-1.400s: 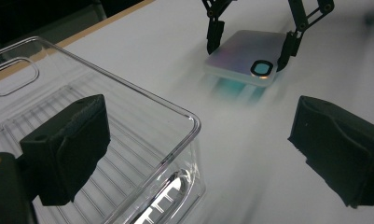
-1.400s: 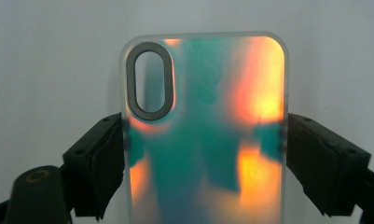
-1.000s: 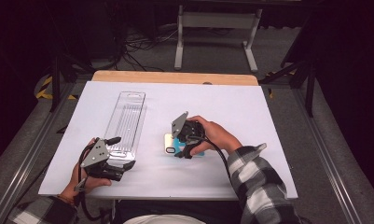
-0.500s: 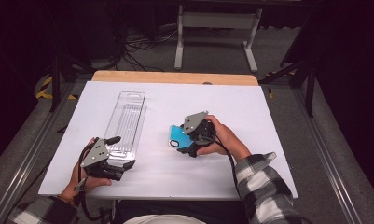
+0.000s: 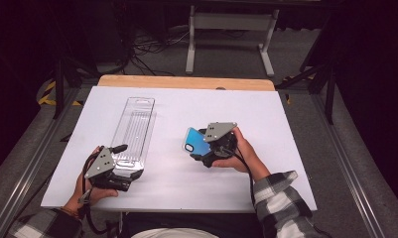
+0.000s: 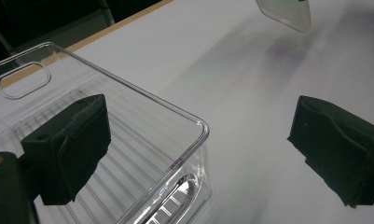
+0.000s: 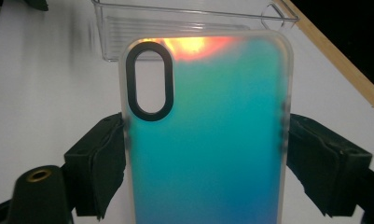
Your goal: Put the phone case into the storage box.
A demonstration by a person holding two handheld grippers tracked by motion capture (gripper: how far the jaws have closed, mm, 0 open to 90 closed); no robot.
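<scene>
With the right gripper clamped on the frosted blue-teal phone case mid-table, carry it level toward nine o'clock into the clear ribbed plastic tray, whose near corner the wide-open left gripper straddles.

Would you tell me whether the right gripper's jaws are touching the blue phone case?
Touching. In the right gripper view, the right gripper has a black pad pressed against each long edge of the phone case, with no gap on either side.
</scene>
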